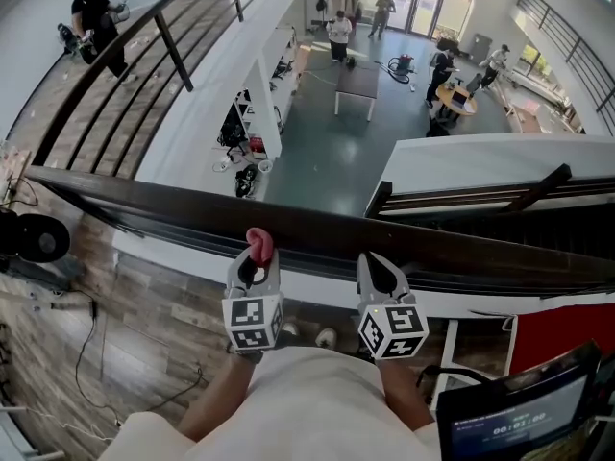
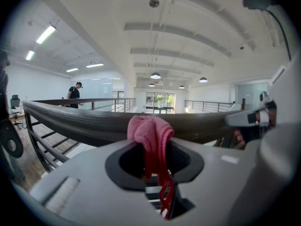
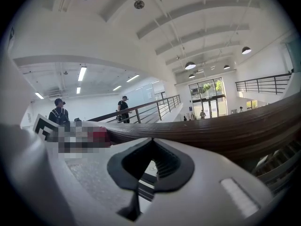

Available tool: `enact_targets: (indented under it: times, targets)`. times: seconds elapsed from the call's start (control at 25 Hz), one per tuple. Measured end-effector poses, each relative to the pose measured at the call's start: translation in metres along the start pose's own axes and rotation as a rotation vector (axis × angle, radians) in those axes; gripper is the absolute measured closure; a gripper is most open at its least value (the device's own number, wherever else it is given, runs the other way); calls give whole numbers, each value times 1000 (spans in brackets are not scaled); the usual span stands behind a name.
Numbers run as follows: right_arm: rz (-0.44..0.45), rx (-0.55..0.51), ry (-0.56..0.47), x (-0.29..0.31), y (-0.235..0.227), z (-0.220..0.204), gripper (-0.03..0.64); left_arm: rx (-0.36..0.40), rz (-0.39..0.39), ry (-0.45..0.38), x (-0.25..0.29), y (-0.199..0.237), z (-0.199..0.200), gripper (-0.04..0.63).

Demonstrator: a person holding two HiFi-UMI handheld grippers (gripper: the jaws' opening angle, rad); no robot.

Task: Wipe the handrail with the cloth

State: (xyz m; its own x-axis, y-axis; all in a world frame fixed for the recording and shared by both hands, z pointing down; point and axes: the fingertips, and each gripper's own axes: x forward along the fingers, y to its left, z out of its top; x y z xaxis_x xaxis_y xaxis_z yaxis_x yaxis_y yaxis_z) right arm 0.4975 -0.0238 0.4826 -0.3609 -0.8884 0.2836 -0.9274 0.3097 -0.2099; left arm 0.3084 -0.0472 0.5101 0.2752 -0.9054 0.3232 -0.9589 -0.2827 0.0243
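Note:
A dark wooden handrail (image 1: 317,236) runs across the head view in front of me. My left gripper (image 1: 253,269) is shut on a pink cloth (image 1: 258,245), whose bunched end rests against the near side of the rail. In the left gripper view the cloth (image 2: 149,138) sticks up between the jaws in front of the handrail (image 2: 84,121). My right gripper (image 1: 381,275) is shut and holds nothing, its tips just below the rail. The right gripper view shows its closed jaws (image 3: 151,166) under the handrail (image 3: 221,128).
Beyond the rail is a drop to a lower floor with a table (image 1: 356,80) and several people (image 1: 338,35). A second railing (image 1: 144,60) runs back at the left, with a person (image 1: 96,22) beside it. A screen (image 1: 509,416) sits at the lower right.

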Motion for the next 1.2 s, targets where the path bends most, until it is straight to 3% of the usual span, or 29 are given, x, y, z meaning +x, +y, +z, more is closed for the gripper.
enact_targets:
  times: [0.64, 1.2]
  targets:
    - [-187, 32, -24, -5, -18, 0, 614, 14, -183, -15, 3, -20, -2, 483]
    - [-310, 17, -38, -11, -21, 10, 614, 18, -293, -24, -1, -26, 8, 483]
